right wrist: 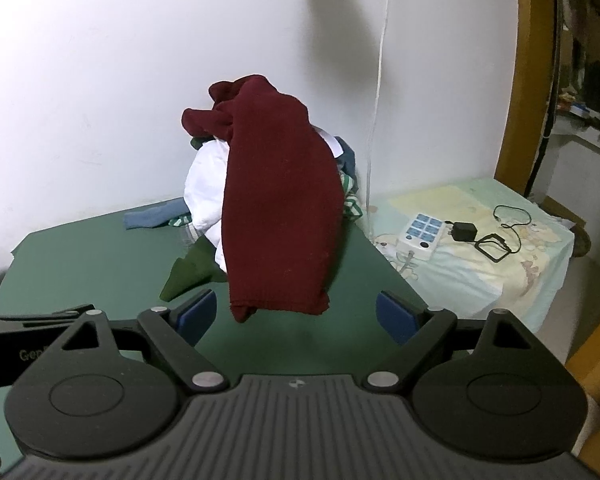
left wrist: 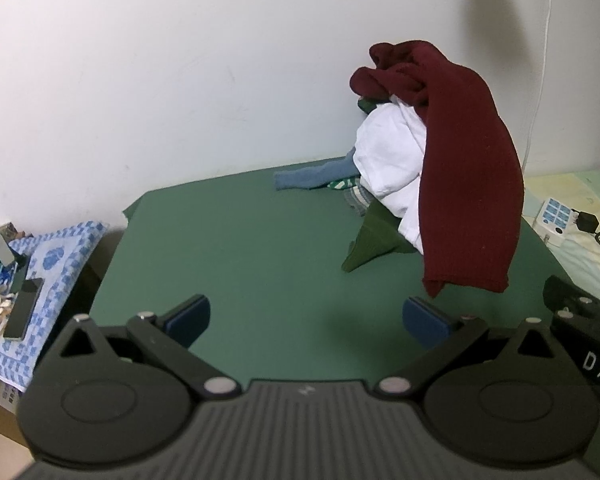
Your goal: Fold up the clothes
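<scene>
Our left gripper (left wrist: 306, 318) hung with its fingers (left wrist: 192, 314) spread wide and nothing between them, blue pads facing each other over bare green cloth; our right gripper (right wrist: 296, 314) was the same, fingers (right wrist: 394, 314) parted and empty, its body just showing at the edge of the left wrist view. Both sat low over the near part of the counter (left wrist: 240, 248), which was covered in a smooth, matte green sheet.

Just beyond the right fingers lay the hem of the maroon sweater (right wrist: 280, 208), a ribbed knit draped down the front of the clothes pile (left wrist: 392, 160) against the white wall. We judged it soft, limp and fairly light, thick enough to give the pads a good bite and not slippery. The hem drooped free of the counter, with bunched corners at each end, so we thought those two lower corners the best places to pinch, one per gripper, to lift and spread it flat. Its top was knotted up in folds at the crest of the pile and might drag other pieces along.

Under it sat a smooth white garment (left wrist: 384, 168), puffed and rounded, a dark green piece (left wrist: 370, 240) ending in a pointed flap on the counter, a blue sleeve (left wrist: 312, 178) lying flat, and a bit of striped fabric (right wrist: 350, 200). Off to the right a pale printed bedsheet (right wrist: 500, 264) carried a white power strip (right wrist: 422, 236) and a black charger (right wrist: 464, 232)
</scene>
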